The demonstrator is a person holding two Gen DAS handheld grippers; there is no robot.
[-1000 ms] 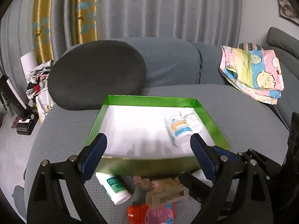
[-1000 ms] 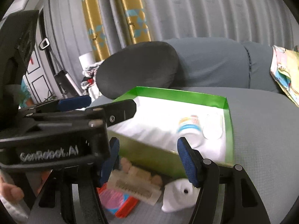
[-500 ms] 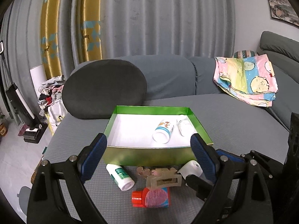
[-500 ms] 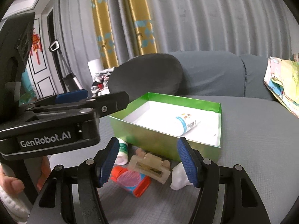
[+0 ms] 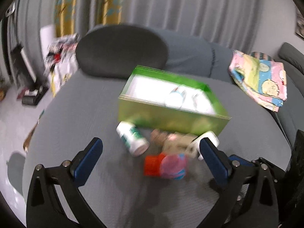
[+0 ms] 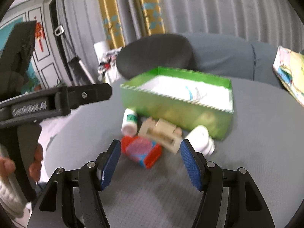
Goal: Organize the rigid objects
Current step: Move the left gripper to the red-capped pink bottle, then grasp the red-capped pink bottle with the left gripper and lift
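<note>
Left wrist view: the left gripper [image 5: 150, 158] has just spread its jaws wide, nothing between them, above the white bottle [image 5: 132, 138] lying near the green box [image 5: 171, 116]. It looks like the reach for the next loose piece; the jaws must drop around that bottle.

Right wrist view: the right gripper [image 6: 150, 163] hangs with jaws apart and empty, over the red-and-pink toy [image 6: 141, 151] and beige clip [image 6: 161, 133]. All rests on a grey sofa seat [image 6: 256, 142], with curtains behind.

you face a grey sofa [image 5: 190, 57] with a dark round cushion [image 5: 121, 51], grey curtains [image 5: 180, 9] with gold panels [image 5: 62, 5] behind, pale floor [image 5: 11, 117] left
</note>
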